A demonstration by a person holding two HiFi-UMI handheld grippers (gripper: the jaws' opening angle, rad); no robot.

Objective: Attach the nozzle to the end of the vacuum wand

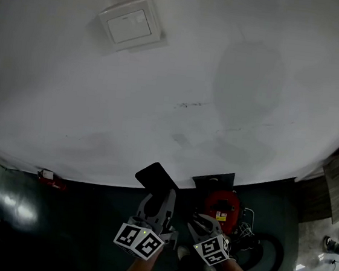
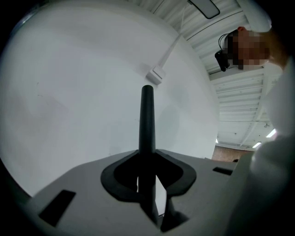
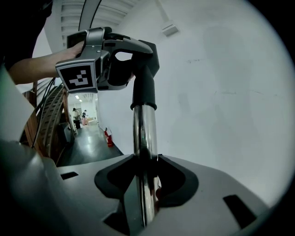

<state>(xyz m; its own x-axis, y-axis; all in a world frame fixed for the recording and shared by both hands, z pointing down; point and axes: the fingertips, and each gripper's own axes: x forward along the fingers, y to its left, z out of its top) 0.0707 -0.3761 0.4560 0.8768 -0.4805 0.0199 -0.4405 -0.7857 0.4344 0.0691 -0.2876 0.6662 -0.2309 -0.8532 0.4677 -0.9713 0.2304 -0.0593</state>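
My left gripper [image 1: 161, 201] is shut on the black nozzle [image 1: 156, 176], which sticks out past its jaws toward the white wall. In the left gripper view the nozzle [image 2: 147, 120] is a slim dark tube rising between the jaws of the left gripper [image 2: 148, 184]. My right gripper [image 3: 145, 184] is shut on the chrome vacuum wand [image 3: 144, 133]. The nozzle's black collar [image 3: 144, 90] sits over the wand's upper end, with the left gripper [image 3: 117, 60] clamped just above it. In the head view the right gripper [image 1: 201, 222] is close beside the left one.
A white wall [image 1: 193, 86] with a switch plate [image 1: 130, 25] fills most of the view ahead. The red vacuum body [image 1: 221, 206] and its black hose [image 1: 268, 254] lie on the dark floor to the right. A red extinguisher [image 1: 49, 178] stands at the wall's foot, left.
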